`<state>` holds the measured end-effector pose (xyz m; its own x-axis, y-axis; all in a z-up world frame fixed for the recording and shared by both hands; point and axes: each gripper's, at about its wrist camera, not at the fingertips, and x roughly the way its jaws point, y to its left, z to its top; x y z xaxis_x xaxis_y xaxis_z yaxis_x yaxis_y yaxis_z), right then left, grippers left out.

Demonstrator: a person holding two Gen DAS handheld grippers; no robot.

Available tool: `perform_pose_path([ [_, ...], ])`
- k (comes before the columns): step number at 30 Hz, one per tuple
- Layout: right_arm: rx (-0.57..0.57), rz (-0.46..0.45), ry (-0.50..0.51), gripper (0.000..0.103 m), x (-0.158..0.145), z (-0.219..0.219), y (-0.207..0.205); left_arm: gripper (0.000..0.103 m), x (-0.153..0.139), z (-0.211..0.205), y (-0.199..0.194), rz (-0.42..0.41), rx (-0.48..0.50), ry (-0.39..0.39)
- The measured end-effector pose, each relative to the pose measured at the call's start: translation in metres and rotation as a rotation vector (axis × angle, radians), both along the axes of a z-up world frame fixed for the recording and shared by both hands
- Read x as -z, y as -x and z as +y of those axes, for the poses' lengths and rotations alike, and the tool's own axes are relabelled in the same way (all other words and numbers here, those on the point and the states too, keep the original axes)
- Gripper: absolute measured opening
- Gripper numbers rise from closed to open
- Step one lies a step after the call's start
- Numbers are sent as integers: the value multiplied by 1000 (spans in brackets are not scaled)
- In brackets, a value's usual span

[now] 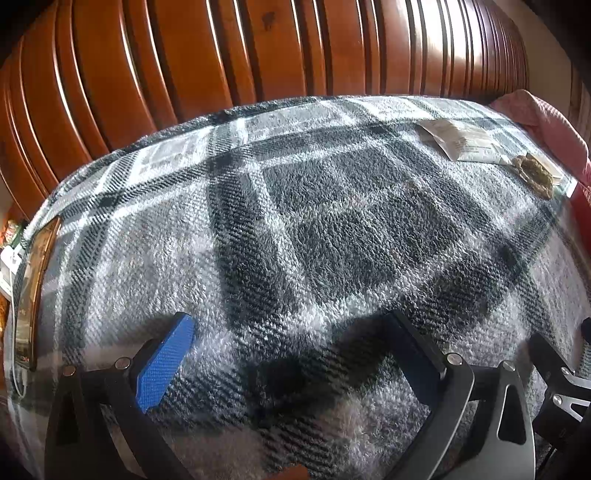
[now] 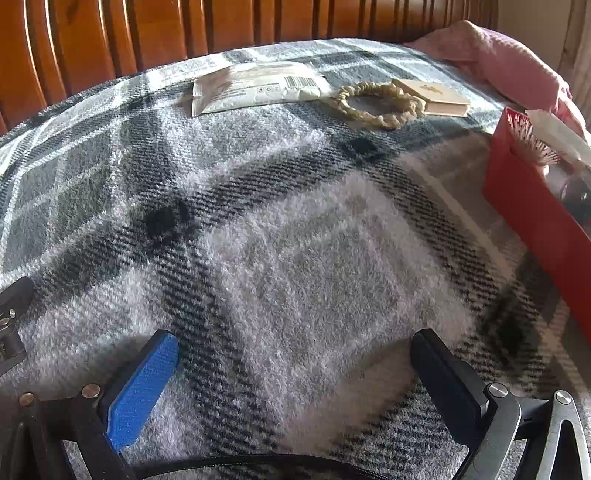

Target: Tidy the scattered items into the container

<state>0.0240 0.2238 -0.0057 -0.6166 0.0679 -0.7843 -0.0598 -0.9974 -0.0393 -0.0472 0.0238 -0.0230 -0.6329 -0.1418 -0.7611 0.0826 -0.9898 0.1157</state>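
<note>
Two claws are hovering low over a bed covered by a grey plaid fleece blanket [image 2: 295, 258]. The left claw [image 1: 291, 354] is spread wide and holding nothing; the right claw [image 2: 295, 369] is likewise spread wide and empty. A broad stretch of bare blanket is lying open ahead of both. Near the far edge, in front of the slatted wooden headboard [image 2: 110, 33], a white sachet [image 2: 255, 90] is lying flat, with a cream scrunchie [image 2: 380, 105] just beside it and overlapping a small beige card [image 2: 439, 98]. At the right edge, a red container [image 2: 532, 206] is sitting, already holding a hairbrush [image 2: 535, 142]. A pink cloth [image 2: 498, 55] is bunching behind it.
</note>
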Motion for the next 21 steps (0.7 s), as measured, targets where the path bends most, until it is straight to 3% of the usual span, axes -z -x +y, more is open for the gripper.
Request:
perform_pose_path([
  [21, -6, 1, 0, 103, -1, -17, 7, 103, -3, 11, 0, 8, -4, 17],
])
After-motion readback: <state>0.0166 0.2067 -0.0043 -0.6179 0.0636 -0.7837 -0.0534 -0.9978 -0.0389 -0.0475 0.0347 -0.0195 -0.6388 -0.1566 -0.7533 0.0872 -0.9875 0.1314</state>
